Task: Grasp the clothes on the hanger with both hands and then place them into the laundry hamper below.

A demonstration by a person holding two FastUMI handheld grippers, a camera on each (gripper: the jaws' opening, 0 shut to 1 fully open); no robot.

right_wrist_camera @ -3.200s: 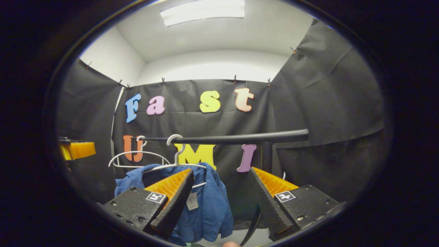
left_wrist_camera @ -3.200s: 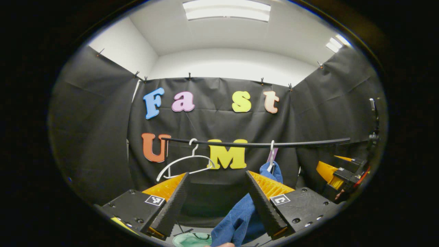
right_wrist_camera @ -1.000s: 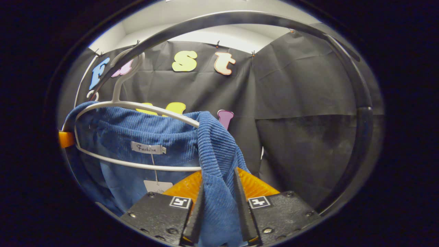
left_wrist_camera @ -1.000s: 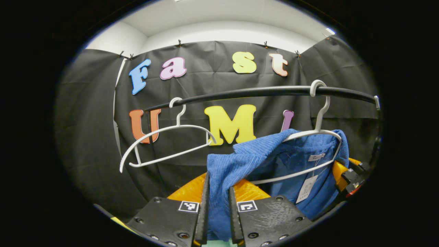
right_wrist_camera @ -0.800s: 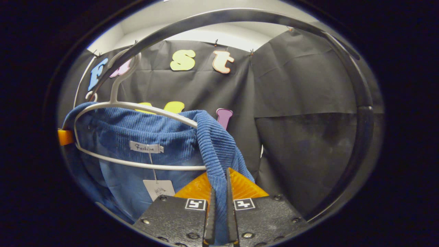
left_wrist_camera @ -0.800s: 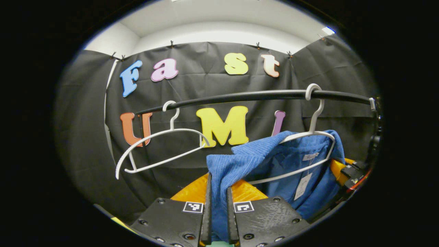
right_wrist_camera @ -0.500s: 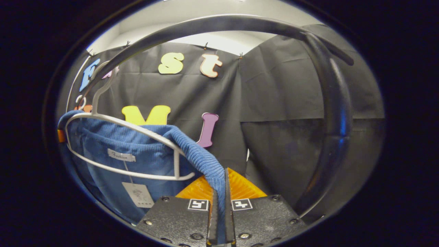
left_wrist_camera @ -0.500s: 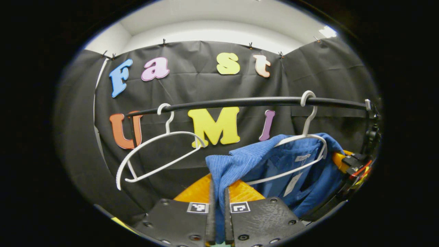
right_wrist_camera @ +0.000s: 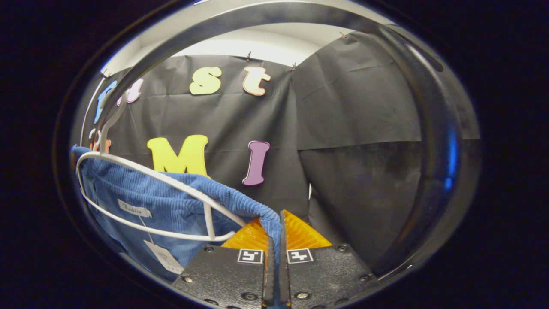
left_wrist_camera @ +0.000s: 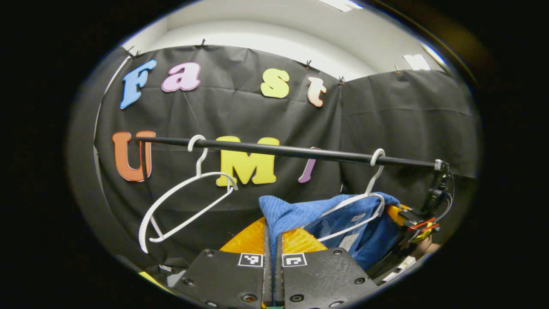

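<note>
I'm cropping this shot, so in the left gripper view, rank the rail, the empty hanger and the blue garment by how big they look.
1. Rail, longest span.
2. Empty hanger and blue garment look alike; the garment is nearer and partly hidden, so unranked.

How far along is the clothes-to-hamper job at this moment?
Done: both grasps. The left gripper and right gripper are each shut on a shoulder of the blue garment. In hand: pulling it off; it is still draped over the white hanger on the rail. Left: freeing it and lowering it into the hamper.
</note>
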